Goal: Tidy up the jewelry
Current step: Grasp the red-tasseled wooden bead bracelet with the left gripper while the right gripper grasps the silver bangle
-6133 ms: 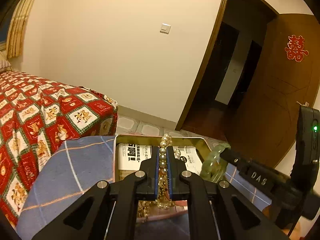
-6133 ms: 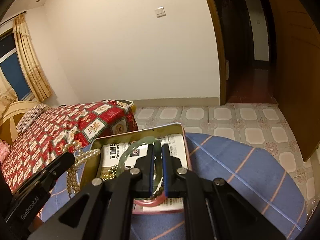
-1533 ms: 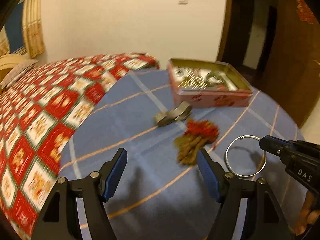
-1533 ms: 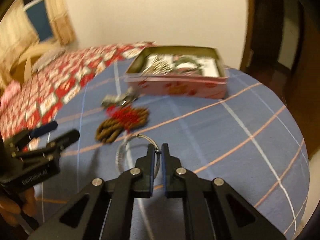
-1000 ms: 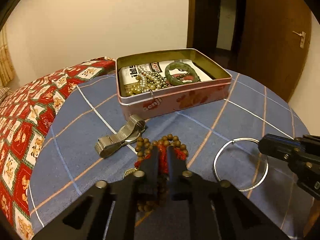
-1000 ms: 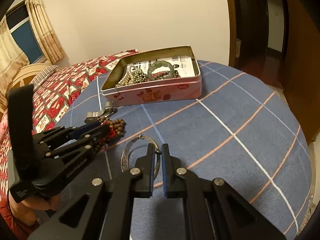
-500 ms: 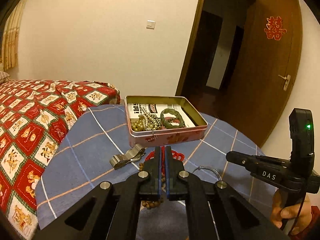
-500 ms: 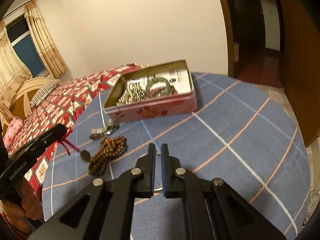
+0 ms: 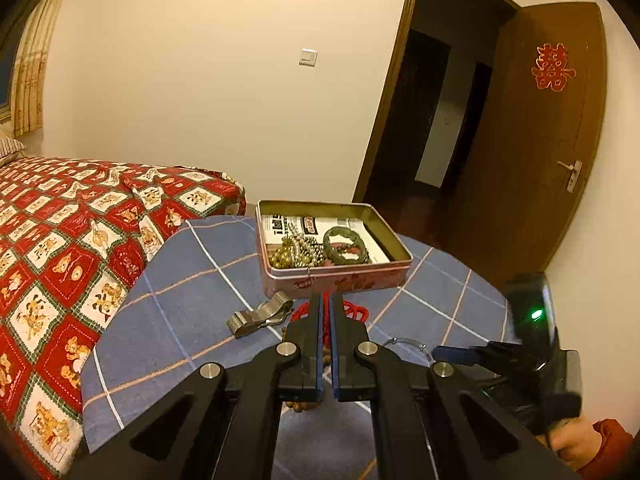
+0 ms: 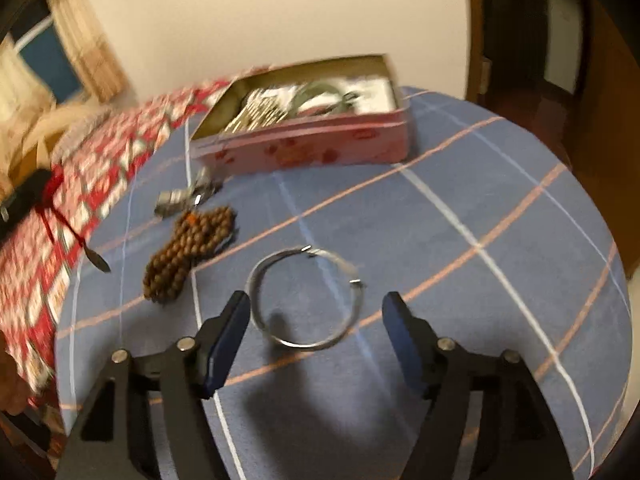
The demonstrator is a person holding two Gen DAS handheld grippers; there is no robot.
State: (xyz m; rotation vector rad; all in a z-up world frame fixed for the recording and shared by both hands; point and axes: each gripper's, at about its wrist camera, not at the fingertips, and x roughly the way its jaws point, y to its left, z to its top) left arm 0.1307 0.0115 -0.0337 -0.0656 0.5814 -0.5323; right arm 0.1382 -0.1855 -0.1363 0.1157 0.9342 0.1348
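Two grippers work over a round table (image 9: pixel 192 304) covered in blue checked cloth, beside a bed (image 9: pixel 60 232) with a red patterned cover.

From the left wrist, the left gripper (image 9: pixel 326 304) has its jaws pinched together on a red cord (image 9: pixel 327 322), which runs between the blue pads; red loops (image 9: pixel 356 312) of it lie on the cloth just past the tips, and a few brown beads (image 9: pixel 298 405) peek out under the gripper body. An open pink tin (image 9: pixel 340 276) stands on the table beyond, holding a pile of pale beads (image 9: pixel 296 254) and a green bangle (image 9: pixel 346 246) on printed paper. A metal watch (image 9: pixel 260 316) lies near the tin's front left corner. At lower right the right gripper (image 9: pixel 460 354) reaches in, held by a hand (image 9: pixel 572 440) in a red sleeve, with a thin silver hoop (image 9: pixel 406 342) showing just beside its blue fingertip.

From the right wrist, blurred, the right gripper (image 10: pixel 316 312) has just been opening and its jaws stand wide apart. The silver hoop (image 10: pixel 306 298) lies flat on the cloth between the fingers, touching neither pad. A string of brown beads (image 10: pixel 188 248) lies heaped to the left of the hoop, with the watch (image 10: pixel 184 196) beyond it and the tin (image 10: pixel 308 146) farther back. At the left edge the left gripper (image 10: pixel 24 196) holds the red cord (image 10: pixel 60 216), which hangs down to a small dark pendant (image 10: pixel 98 262) just above the cloth.
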